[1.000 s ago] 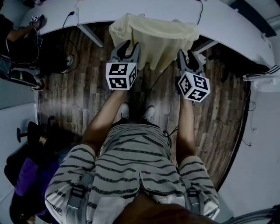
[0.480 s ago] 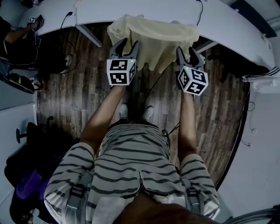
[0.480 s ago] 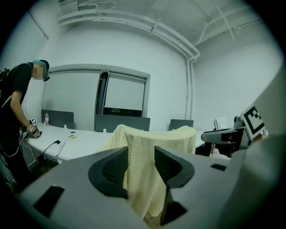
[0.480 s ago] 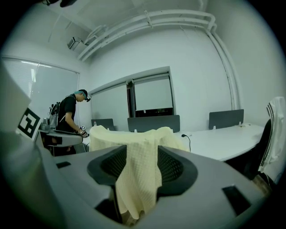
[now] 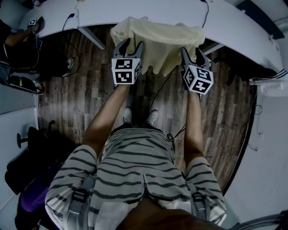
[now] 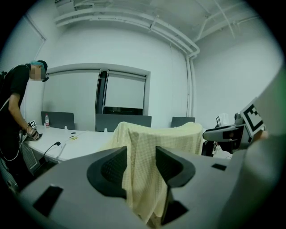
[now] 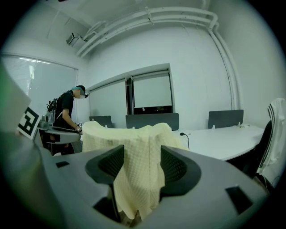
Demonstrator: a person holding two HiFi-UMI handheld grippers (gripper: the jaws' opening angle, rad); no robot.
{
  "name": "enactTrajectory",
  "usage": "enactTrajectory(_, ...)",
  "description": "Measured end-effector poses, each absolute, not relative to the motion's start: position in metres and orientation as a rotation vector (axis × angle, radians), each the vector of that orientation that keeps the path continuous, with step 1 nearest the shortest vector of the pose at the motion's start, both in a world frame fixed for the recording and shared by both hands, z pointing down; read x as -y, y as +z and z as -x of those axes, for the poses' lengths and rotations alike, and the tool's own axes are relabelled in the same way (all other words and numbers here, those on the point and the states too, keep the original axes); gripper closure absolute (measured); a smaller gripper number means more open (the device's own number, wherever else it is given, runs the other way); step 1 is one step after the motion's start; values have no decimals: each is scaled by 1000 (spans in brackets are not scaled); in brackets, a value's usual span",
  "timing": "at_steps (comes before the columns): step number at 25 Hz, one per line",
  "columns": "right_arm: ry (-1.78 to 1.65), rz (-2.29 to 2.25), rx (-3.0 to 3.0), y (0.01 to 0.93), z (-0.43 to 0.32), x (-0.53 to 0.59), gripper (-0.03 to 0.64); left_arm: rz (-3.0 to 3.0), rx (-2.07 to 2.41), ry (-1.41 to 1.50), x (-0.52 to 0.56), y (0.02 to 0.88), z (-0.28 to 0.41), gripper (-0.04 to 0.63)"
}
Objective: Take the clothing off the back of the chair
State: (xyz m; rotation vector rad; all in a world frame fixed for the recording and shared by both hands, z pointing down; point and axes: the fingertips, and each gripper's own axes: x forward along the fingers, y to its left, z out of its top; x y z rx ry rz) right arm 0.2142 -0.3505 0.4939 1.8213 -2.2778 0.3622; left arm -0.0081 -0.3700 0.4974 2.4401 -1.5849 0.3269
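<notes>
The yellow cloth (image 5: 157, 42) hides its support. The left gripper (image 5: 128, 45) and right gripper (image 5: 194, 51) are opening, cloth between their jaws, unpinched.

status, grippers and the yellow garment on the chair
Left gripper and right gripper jaws opening, nothing clamped. Yellow garment draped, not lifted, lined up between both jaw pairs. Nothing in the way.

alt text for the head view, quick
Looking down, a person reaches the left gripper and right gripper, jaws opening, toward a draped yellow garment lined up between each pair but ungripped. A white desk curves behind it.
</notes>
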Motion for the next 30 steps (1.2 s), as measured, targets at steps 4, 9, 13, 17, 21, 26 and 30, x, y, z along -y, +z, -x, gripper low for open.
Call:
enactTrajectory(4,363,-1819,2271,498,-220,354,353,-2445,1591,342,374,499,7,396)
enactTrajectory(9,384,-1805,2278,505,-224,361,351,-2455,1584,358,380,502,4,396)
enactTrajectory(13,386,-1801,2270,508,-225,365,350,-2460,1578,376,381,507,3,396)
enactTrajectory(17,359,-1777,2278,508,-225,369,350,-2455,1579,381,385,508,1,397)
enactTrajectory(21,354,-1760,2290,506,-224,374,351,-2457,1565,377,390,508,-2,397)
enactTrajectory(26,343,-1749,2314,509,-221,379,385,-2453,1573,367,396,509,-4,399)
enactTrajectory(30,355,-1764,2327,509,-219,379,395,-2452,1577,346,397,508,-3,399)
